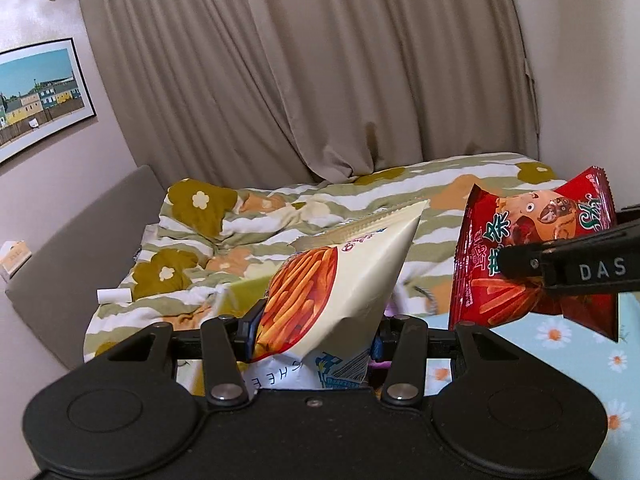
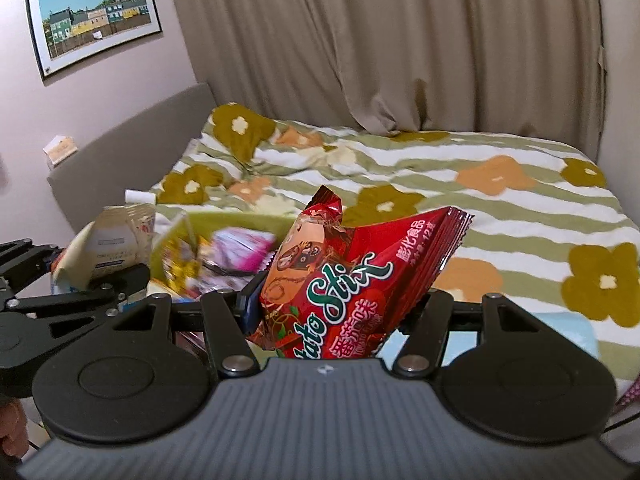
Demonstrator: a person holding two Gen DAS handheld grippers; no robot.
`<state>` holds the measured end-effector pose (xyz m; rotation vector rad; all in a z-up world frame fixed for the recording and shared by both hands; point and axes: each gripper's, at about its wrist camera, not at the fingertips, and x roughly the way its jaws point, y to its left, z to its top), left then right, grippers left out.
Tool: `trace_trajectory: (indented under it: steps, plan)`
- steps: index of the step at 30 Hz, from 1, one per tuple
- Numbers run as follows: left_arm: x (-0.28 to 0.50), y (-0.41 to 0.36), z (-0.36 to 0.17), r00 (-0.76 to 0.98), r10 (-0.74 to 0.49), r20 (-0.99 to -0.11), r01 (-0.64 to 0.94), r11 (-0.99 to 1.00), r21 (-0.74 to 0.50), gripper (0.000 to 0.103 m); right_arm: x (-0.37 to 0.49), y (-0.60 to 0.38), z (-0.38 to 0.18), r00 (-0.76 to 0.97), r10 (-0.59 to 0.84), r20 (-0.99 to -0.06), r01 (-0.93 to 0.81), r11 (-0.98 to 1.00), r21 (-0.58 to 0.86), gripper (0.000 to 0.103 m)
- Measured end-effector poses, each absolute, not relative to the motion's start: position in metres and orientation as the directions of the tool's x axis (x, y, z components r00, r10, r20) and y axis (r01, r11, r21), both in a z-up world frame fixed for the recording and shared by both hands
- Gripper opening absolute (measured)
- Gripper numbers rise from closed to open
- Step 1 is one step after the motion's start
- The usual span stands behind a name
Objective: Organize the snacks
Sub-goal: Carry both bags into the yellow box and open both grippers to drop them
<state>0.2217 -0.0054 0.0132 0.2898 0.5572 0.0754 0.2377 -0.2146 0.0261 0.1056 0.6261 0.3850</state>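
Holding a cream snack bag (image 1: 344,280) between its two fingers, the left gripper (image 1: 316,332) is closed on the lower part of this bag; the bag shows a picture of orange sticks and its sealed top edge points up and to the right. The right gripper (image 2: 332,304) is closed in the same way on a red snack bag (image 2: 352,276), which carries the words "Stix" and "Tomato Flavor". Both bags are lifted in the air above the bed (image 2: 500,208), and neither of them touches the cover.

In the left wrist view the red bag (image 1: 532,248) hangs to the right, just beside the cream one, with one black finger (image 1: 568,270) of the right gripper across it. In the right wrist view the left gripper (image 2: 80,284) comes in from the left edge with the cream bag (image 2: 108,244).

Under the two bags stands a yellow-green box (image 2: 240,220) on the bed, and some more packets lie in it, blurred. A small white roll (image 1: 114,295) lies near the grey headboard (image 1: 80,240). The bed cover has green and white stripes with flowers. Beige curtains (image 1: 320,60) hang behind, and a framed picture (image 2: 94,16) of houses is on the wall.
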Motion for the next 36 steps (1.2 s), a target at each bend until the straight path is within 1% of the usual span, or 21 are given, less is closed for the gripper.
trace_trajectory:
  steps: [4, 8, 11, 14, 15, 16, 18, 19, 25, 33, 36]
  plan:
    - [0.247, 0.04, 0.016, 0.838, 0.132, -0.53, 0.036, 0.955, 0.295, 0.052, 0.251, -0.166, 0.032, 0.749, 0.375, -0.546, -0.301, 0.927, 0.222, 0.075]
    - [0.278, 0.075, 0.007, 0.827, 0.072, -0.557, 0.11, 0.952, 0.286, 0.052, 0.265, -0.126, 0.031, 0.766, 0.334, -0.549, -0.249, 0.942, 0.225, 0.075]
    - [0.305, 0.094, -0.005, 0.804, 0.028, -0.594, 0.164, 0.949, 0.268, 0.053, 0.276, -0.102, 0.025, 0.775, 0.292, -0.561, -0.197, 0.954, 0.224, 0.075]
    - [0.328, 0.107, -0.019, 0.773, 0.002, -0.634, 0.202, 0.947, 0.249, 0.055, 0.284, -0.086, 0.018, 0.774, 0.256, -0.579, -0.153, 0.963, 0.221, 0.075]
    - [0.334, 0.11, -0.024, 0.761, -0.005, -0.649, 0.211, 0.947, 0.241, 0.066, 0.285, -0.081, 0.015, 0.773, 0.244, -0.586, -0.141, 0.966, 0.217, 0.075]
    - [0.339, 0.111, -0.027, 0.747, -0.013, -0.665, 0.223, 0.947, 0.231, 0.085, 0.287, -0.077, 0.014, 0.771, 0.232, -0.593, -0.129, 0.969, 0.212, 0.075]
    - [0.339, 0.116, -0.03, 0.745, -0.036, -0.667, 0.232, 0.95, 0.208, 0.1, 0.286, -0.072, 0.013, 0.768, 0.214, -0.603, -0.114, 0.973, 0.199, 0.075]
    - [0.335, 0.119, -0.029, 0.751, -0.051, -0.659, 0.237, 0.952, 0.196, 0.102, 0.285, -0.07, 0.013, 0.767, 0.202, -0.608, -0.108, 0.976, 0.188, 0.075]
    - [0.31, 0.135, -0.026, 0.739, -0.087, -0.668, 0.233, 0.963, 0.132, 0.103, 0.285, -0.068, 0.012, 0.762, 0.182, -0.621, -0.094, 0.981, 0.172, 0.075]
    - [0.284, 0.161, -0.013, 0.757, -0.022, -0.653, 0.149, 0.979, 0.14, 0.103, 0.275, -0.064, 0.027, 0.76, 0.258, -0.596, -0.156, 0.964, 0.218, 0.076]
    - [0.279, 0.168, -0.009, 0.764, -0.006, -0.645, 0.123, 0.983, 0.137, 0.103, 0.274, -0.054, 0.028, 0.749, 0.3, -0.591, -0.187, 0.951, 0.245, 0.078]
